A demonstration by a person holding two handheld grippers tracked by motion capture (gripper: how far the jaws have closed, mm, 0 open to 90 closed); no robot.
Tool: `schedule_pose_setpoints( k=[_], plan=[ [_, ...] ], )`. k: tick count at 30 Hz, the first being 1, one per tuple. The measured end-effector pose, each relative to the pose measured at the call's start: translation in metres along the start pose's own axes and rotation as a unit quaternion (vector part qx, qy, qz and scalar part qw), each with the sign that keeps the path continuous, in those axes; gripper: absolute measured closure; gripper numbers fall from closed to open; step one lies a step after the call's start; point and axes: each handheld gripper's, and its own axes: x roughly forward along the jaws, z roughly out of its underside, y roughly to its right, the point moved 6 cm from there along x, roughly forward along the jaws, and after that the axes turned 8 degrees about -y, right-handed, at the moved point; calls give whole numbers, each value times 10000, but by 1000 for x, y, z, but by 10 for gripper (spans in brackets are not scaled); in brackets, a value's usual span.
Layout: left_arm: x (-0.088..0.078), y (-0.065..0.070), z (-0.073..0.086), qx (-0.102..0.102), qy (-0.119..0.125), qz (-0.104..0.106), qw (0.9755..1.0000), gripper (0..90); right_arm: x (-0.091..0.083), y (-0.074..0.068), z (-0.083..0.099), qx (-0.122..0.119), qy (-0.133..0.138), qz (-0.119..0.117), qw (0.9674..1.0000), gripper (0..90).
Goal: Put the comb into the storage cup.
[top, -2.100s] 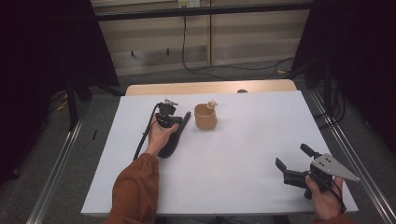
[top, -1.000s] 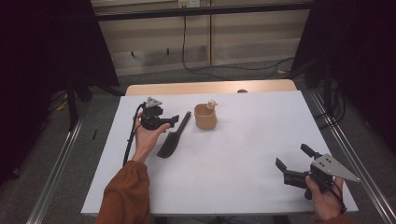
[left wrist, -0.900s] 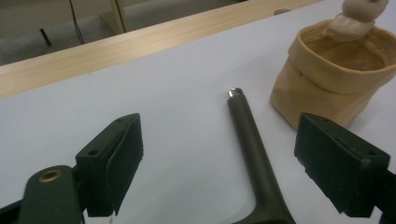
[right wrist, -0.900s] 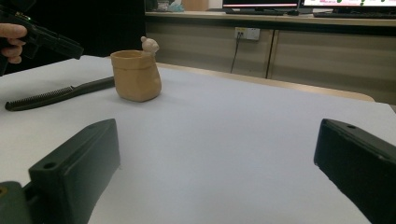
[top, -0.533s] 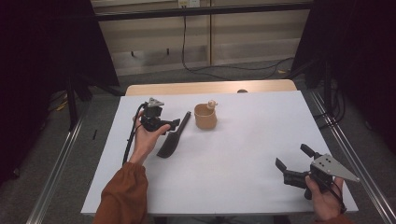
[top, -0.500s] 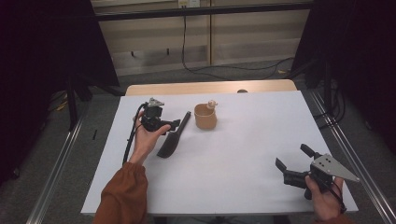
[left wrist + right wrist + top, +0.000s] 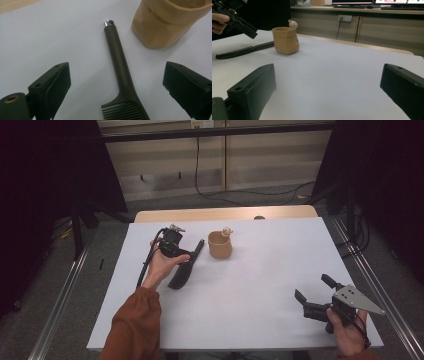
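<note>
A dark comb (image 7: 122,82) lies flat on the white counter (image 7: 260,285), with its teeth toward the person and its long handle pointing at a small tan bag-shaped pot (image 7: 220,245). The handle tip with its shiny cap is just beside the pot but does not touch it. A little pale knob (image 7: 227,231) peeks up at the pot's far rim; it is too small to tell what it is. The left claw (image 7: 117,82) hangs right above the comb. Its jaws have just been opening and now stand wide, one on each side of the comb's handle, and they press on nothing. The comb sits between them, loose on the counter. The right claw (image 7: 315,292) is well apart, near the front right corner of the counter. It is wide open too and holds nothing. What could go wrong? The comb is thin and lies very flat, so the jaws could slide over it and miss. A push on the teeth end could swing the handle into the pot. The pot looks light, so a bump could tip it or shove it away.
</note>
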Motion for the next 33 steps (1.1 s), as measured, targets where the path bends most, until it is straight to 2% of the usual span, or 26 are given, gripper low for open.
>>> schedule_pose_setpoints(
  k=[1,2,6,8,12,15,18,19,20,22,24,25,26,28,32,33],
  plan=[
    [2,2,-2,-152,73,-3,9999,84,0,0,0,-6,-6,-3,10000,0],
    [2,0,-1,13,-94,-31,10000,89,0,0,0,-9,-3,-8,10000,0],
    [5,1,-4,-4,-261,-29,9997,123,1,-1,0,-26,-3,-9,10000,0],
    [7,2,-4,-51,-389,57,9992,136,1,-1,0,-29,-6,-7,10000,0],
    [12,5,-4,17,-596,-44,9982,168,1,0,0,-23,-10,-9,10000,0],
    [16,7,-3,-17,-682,35,9977,188,0,-1,0,-31,-7,-13,10000,0],
    [19,8,-3,2,-790,47,9969,244,1,0,0,-31,-19,-9,10000,0],
    [20,10,-4,-65,-782,90,9969,249,1,0,0,-38,-22,-8,10000,0],
    [20,10,-4,-34,-797,123,9967,292,1,-1,0,-36,-27,-15,10000,0],
    [22,12,-4,-77,-839,166,9963,303,1,-1,0,-43,-19,-18,10000,0],
    [24,13,-3,-56,-916,153,9957,324,1,-1,1,-30,-34,-17,10000,0],
    [26,15,-3,-143,-886,176,9958,354,1,-1,1,-31,-34,-18,10000,0],
    [27,14,-2,-62,-942,173,9954,375,1,0,0,-42,-28,-14,10000,0],
    [29,14,-2,-40,-970,144,9952,404,1,-1,0,-41,-27,-21,10000,0],
    [32,12,0,-146,-1032,134,9945,516,1,-1,1,-35,-41,-20,10000,0],
    [32,12,0,-146,-1032,134,9945,518,1,-1,1,-35,-41,-20,10000,0]
  ],
)
